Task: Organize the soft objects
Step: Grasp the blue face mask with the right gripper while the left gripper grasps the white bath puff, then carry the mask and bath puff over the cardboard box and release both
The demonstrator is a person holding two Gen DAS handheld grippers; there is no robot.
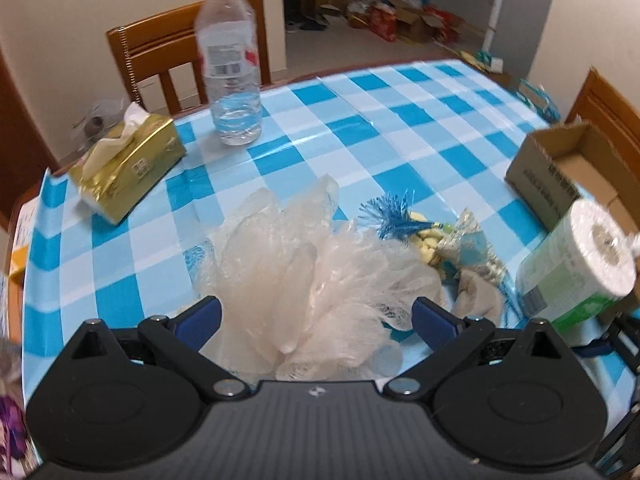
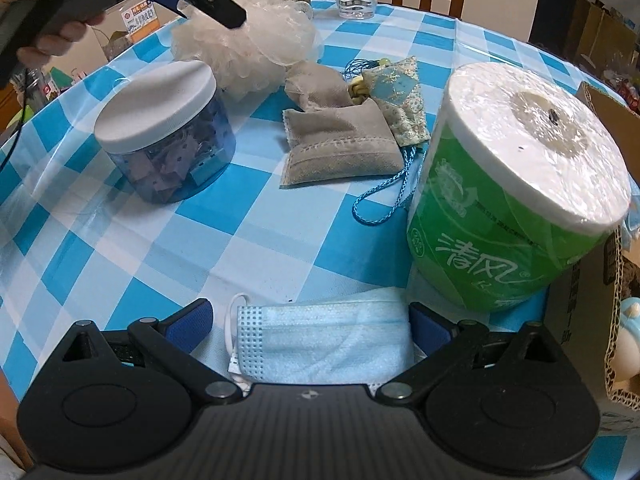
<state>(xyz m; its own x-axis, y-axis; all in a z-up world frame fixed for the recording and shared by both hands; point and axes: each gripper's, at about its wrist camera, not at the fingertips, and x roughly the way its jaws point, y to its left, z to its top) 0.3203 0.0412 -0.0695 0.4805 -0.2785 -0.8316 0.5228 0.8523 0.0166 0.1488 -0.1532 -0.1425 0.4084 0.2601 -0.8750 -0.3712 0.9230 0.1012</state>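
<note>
Roll (image 2: pixel 516 184) — green "清风" wrapper

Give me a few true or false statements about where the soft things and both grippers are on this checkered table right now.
1. The left gripper is open around the mesh bath pouf. True.
2. The face mask lies inside the cardboard box. False: it lies on the tablecloth between the right gripper fingers.
3. The jar has its white lid on. True.
4. The toilet paper roll is unwrapped. False: it is in green plastic wrap.
</note>
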